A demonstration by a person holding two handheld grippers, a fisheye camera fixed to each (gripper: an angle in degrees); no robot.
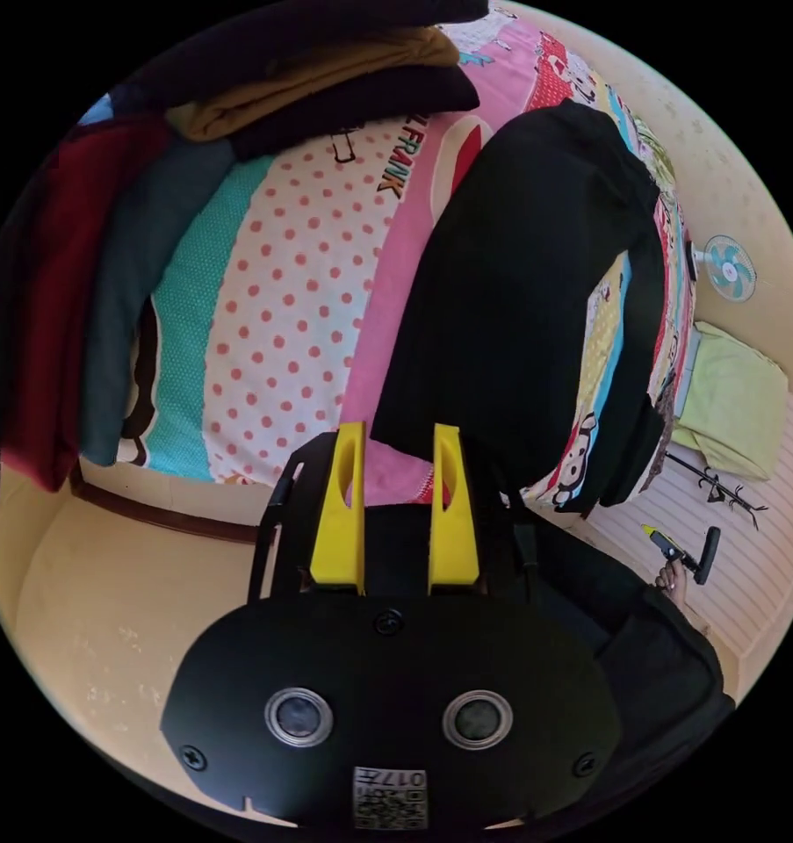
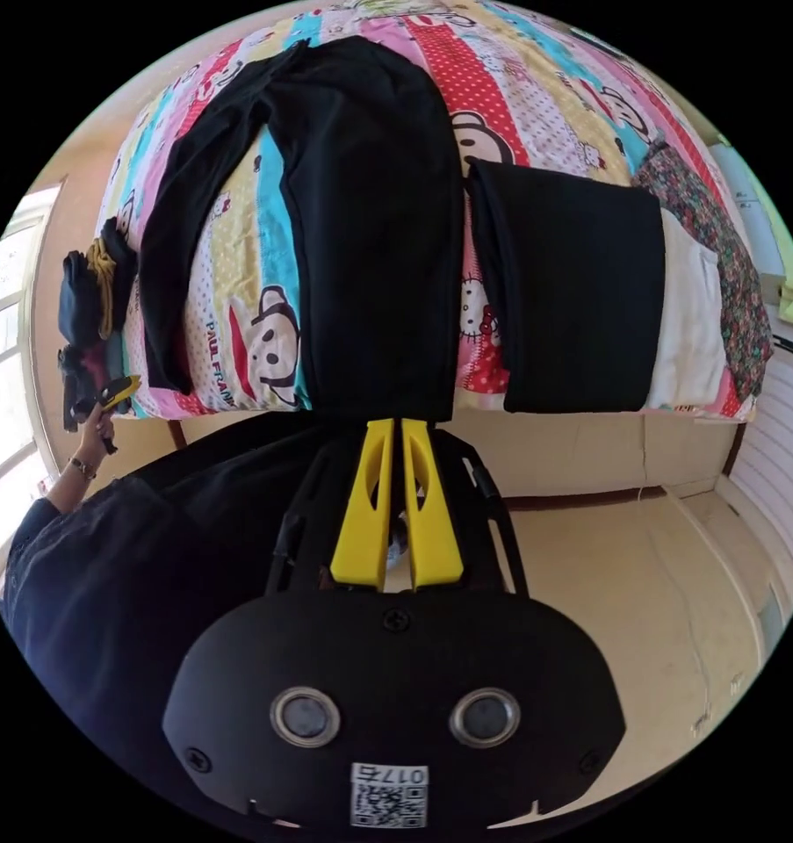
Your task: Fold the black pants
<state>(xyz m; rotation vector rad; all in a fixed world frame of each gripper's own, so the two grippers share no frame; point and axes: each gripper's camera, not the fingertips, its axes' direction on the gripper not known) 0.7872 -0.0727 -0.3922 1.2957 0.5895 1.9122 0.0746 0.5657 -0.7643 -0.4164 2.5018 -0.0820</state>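
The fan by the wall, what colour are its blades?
Teal blades on the fan, seen best in the left gripper view.

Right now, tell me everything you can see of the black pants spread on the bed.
The black pants look like soft, matte, plain cloth. They lie flat and unfolded on the patterned bedspread, legs apart: one wide, one narrower and angled away. The wide end reaches the bed's near edge, just beyond the right hand-held gripper; contact can't be told. A separate folded black garment lies beside them.
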